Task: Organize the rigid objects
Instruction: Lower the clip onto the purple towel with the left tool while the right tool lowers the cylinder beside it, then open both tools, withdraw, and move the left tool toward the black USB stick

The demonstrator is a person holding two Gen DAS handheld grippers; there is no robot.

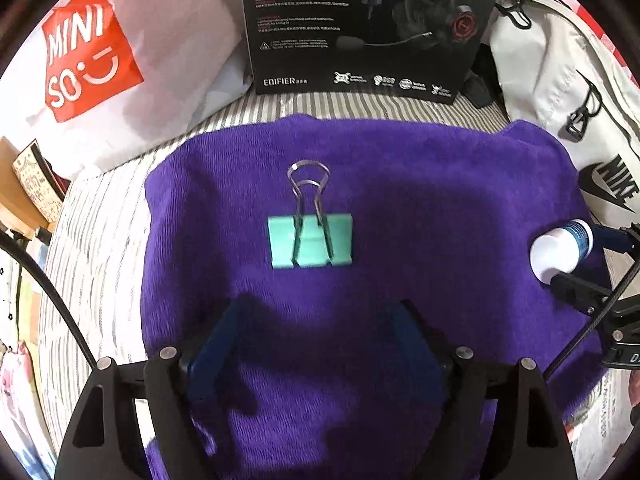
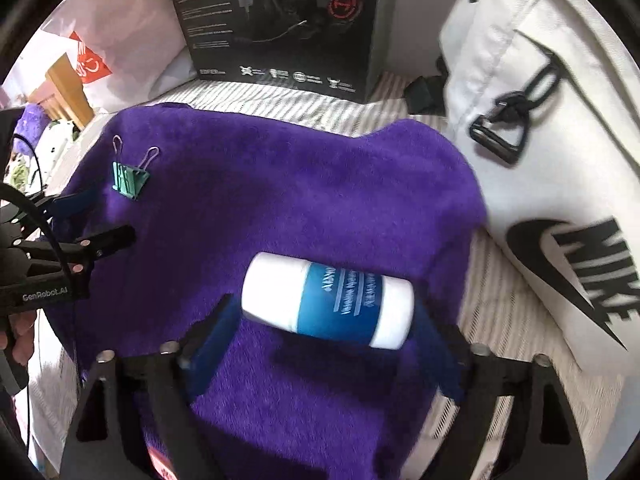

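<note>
Binder clip [image 1: 311, 240]: laid flat on the purple towel [image 1: 440, 208], ahead of the left gripper [image 1: 316, 332], untouched.
Left jaws: spread apart, nothing between them.
Bottle [image 2: 328, 304]: laid sideways on the towel between the right gripper [image 2: 324, 320] fingers.
Right jaws: spread, contact not discernible.

A: From my left camera I see a deep purple towel [image 1: 400, 208] over a grey-and-white striped sheet [image 1: 100, 240], and a mint-green binder clip [image 1: 311, 242] with silver wire handles.

B: On my right camera the bottle [image 2: 328, 304] is white with a blue band and pale lettering. Far back I see a black box [image 2: 280, 20] with red accents; right, a white bag [image 2: 540, 140] with a black logo.

A: Far left, a white bag [image 1: 132, 60] with a red-orange panel.
</note>
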